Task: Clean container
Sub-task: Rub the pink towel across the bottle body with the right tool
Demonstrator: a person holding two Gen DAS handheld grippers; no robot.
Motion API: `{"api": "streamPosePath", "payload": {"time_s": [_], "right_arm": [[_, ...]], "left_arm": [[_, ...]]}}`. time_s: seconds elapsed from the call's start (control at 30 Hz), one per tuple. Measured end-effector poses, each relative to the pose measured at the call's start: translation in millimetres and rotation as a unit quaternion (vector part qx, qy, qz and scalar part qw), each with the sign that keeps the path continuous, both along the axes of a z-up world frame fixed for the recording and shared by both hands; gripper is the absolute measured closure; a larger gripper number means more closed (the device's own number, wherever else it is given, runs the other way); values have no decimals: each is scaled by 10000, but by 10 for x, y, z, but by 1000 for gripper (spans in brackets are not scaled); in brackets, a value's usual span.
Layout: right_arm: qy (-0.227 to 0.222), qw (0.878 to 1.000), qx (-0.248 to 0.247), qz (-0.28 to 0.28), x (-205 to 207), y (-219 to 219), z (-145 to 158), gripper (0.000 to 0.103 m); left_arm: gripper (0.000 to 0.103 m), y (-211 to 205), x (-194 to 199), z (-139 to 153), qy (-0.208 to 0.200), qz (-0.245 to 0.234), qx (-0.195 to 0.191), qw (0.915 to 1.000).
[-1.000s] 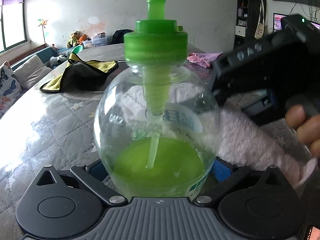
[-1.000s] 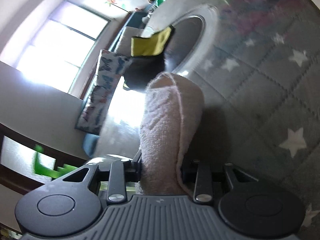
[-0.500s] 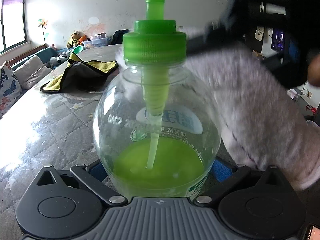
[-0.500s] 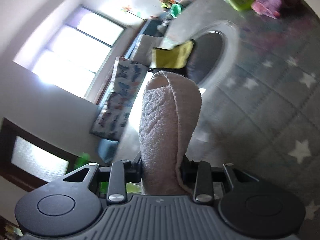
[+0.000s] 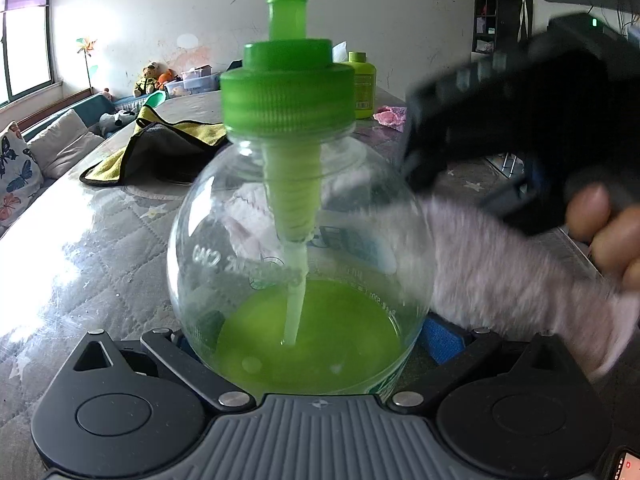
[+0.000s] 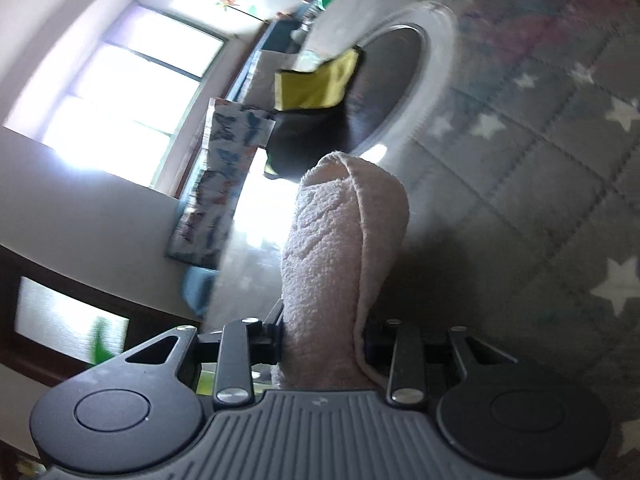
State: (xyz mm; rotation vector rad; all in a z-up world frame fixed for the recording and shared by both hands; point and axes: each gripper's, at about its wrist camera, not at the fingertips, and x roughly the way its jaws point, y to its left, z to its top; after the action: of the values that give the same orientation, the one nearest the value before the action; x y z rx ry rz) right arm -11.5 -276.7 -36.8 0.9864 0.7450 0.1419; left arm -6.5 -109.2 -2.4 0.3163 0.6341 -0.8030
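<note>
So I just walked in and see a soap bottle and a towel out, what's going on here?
A person is wiping down a clear pump bottle that holds green liquid. The left gripper clamps the bottle's lower part and holds it upright over the quilted table. The right gripper is shut on a folded pale towel, pressed against the bottle's right side, apparently mid-wipe.

Clear bottle (image 5: 224, 240) with green pump cap (image 5: 288, 92), pale pink towel (image 6: 340, 264), grey star-patterned tablecloth (image 6: 540, 184)

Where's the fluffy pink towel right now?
The pink towel is pinched in the right gripper. In the left wrist view it sits right of the soap bottle, against its side.
</note>
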Motion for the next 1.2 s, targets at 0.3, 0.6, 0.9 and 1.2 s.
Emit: {"api": "streamPosePath", "payload": {"time_s": [0.3,0.6,0.9,1.2], "right_arm": [[-58,9993,-356,50,-88,6,102,69],[-766,9964,16,361,55,17,572,67],[-535,9970,409,372,355,12,252,67],[76,9998,22,174,276,13,-84,67]], "left_arm": [[0,3,8,2,1,1,-1,10000],[0,2,14,0,17,2,-18,10000],[0,-12,-2,-3,16,0,-14,10000],[0,-21,-34,-2,19,0,-18,10000]]}}
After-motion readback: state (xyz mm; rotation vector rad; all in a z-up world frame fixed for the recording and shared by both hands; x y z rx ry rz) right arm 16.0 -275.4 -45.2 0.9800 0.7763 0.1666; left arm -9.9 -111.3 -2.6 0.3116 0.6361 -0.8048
